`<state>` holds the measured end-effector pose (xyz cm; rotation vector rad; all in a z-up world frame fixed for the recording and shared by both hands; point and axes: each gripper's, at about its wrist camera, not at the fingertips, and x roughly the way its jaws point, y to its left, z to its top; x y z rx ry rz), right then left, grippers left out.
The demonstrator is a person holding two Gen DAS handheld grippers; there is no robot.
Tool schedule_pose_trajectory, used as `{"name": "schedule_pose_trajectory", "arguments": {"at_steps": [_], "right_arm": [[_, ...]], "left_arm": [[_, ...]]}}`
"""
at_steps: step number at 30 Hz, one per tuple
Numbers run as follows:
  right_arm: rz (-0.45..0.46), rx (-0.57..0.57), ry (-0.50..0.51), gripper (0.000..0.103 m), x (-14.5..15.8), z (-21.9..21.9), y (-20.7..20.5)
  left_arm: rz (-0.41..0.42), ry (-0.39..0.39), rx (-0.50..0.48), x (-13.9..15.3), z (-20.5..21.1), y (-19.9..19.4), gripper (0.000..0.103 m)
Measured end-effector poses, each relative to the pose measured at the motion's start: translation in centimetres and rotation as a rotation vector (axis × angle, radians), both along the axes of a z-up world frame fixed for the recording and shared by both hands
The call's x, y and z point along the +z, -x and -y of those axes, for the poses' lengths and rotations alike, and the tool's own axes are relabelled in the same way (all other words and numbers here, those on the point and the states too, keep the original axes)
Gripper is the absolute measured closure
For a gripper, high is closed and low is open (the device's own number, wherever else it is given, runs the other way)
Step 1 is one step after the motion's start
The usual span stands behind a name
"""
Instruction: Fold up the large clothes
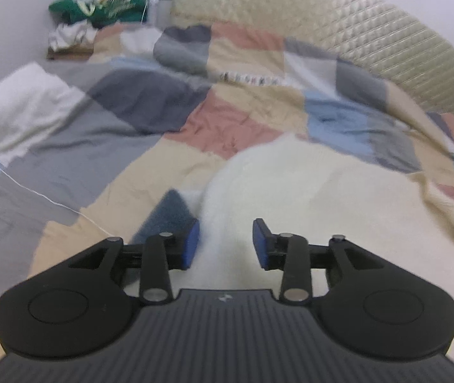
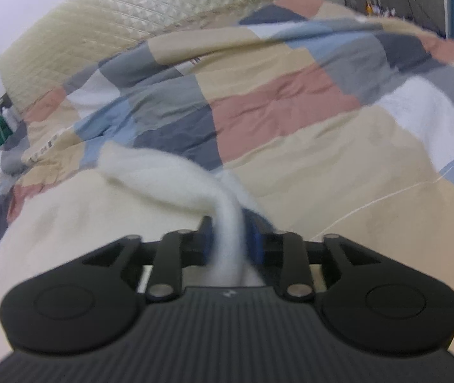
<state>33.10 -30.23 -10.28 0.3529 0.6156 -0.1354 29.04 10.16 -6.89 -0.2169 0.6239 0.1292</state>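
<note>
On my left wrist view, the left gripper [image 1: 226, 244] hangs with its jaws spread wide, blue pads [image 1: 192, 245] apart and nothing pinched between them. Directly under and ahead of it lies the white sweater [image 1: 306, 191], a fluffy knit spread over the near part of the bed [image 1: 131, 166], which is covered in a patchwork quilt of beige, pink, grey and blue squares. A dark blue patch [image 1: 166, 214] shows just beside the left pad, at the sweater's edge; I cannot tell whether it is part of the garment or of the quilt.

My right gripper [image 2: 231, 242] has its jaws drawn in on a bunched strip of the white sweater [image 2: 176, 175], which rises from between the pads and curves away to the left, the rest of the garment lying pale across the near left of the bed [image 2: 354, 166].

A thin white cord [image 1: 35, 191] trails over the quilt toward the bed's left edge. Further up that side sits a white towel [image 1: 13, 111]. The quilted cream headboard [image 1: 338, 25] runs along the far right side, and at the far left corner a pile of green and white clothes [image 1: 106, 6] rests on a small stand.
</note>
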Motion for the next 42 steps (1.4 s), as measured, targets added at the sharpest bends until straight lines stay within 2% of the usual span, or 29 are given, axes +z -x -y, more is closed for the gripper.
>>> {"name": "schedule_pose_trajectory", "arguments": {"at_steps": [5, 10, 13, 15, 18, 21, 24, 27, 28, 30, 32, 35, 41, 42], "right_arm": [[0.064, 0.088, 0.038, 0.065, 1.9, -2.5, 3.2], [0.081, 0.179, 0.081, 0.065, 2.3, -4.8, 4.3], [0.100, 0.199, 0.151, 0.065, 2.1, -5.9, 4.5], [0.111, 0.215, 0.177, 0.064, 1.9, -6.5, 4.5], [0.179, 0.235, 0.261, 0.065, 2.5, -7.5, 5.0], [0.222, 0.287, 0.239, 0.066, 3.1, -8.2, 5.2], [0.164, 0.339, 0.148, 0.067, 2.3, -8.6, 4.3], [0.027, 0.364, 0.103, 0.067, -0.1, -9.2, 2.7], [0.001, 0.372, 0.091, 0.067, -1.0, -9.2, 2.2], [0.006, 0.381, 0.092, 0.067, -1.5, -9.2, 2.2], [-0.001, 0.371, 0.077, 0.067, -1.0, -9.1, 2.5], [-0.002, 0.331, -0.004, 0.067, -0.1, -8.2, 3.8], [-0.041, 0.236, -0.323, 0.066, 0.4, -5.9, 7.5], [-0.046, 0.228, -0.362, 0.059, 0.3, -5.7, 8.2]], "left_arm": [[0.049, 0.005, -0.108, 2.2, 2.5, 3.4, 0.058], [-0.009, -0.052, -0.192, 1.0, 6.0, 4.3, 0.058], [-0.062, -0.076, -0.195, -0.8, 6.8, 3.6, 0.058], [-0.070, -0.088, -0.198, -1.6, 7.0, 3.1, 0.056], [-0.071, -0.089, -0.189, -1.9, 7.1, 3.0, 0.055], [-0.072, -0.082, -0.183, -1.8, 7.1, 3.3, 0.055], [-0.073, -0.069, -0.181, -1.4, 6.9, 3.7, 0.055], [-0.076, -0.052, -0.176, -1.1, 6.7, 4.1, 0.054], [-0.075, -0.039, -0.171, -1.0, 6.5, 4.5, 0.054], [-0.075, -0.011, -0.161, -0.6, 6.3, 5.2, 0.050], [-0.074, 0.030, -0.147, -0.2, 5.8, 6.2, 0.046], [-0.088, 0.122, -0.117, 0.4, 4.9, 7.6, 0.039], [-0.171, 0.412, -0.056, -0.5, 2.8, 10.1, 0.033], [-0.189, 0.470, -0.035, -0.9, 2.3, 10.4, 0.031]]}}
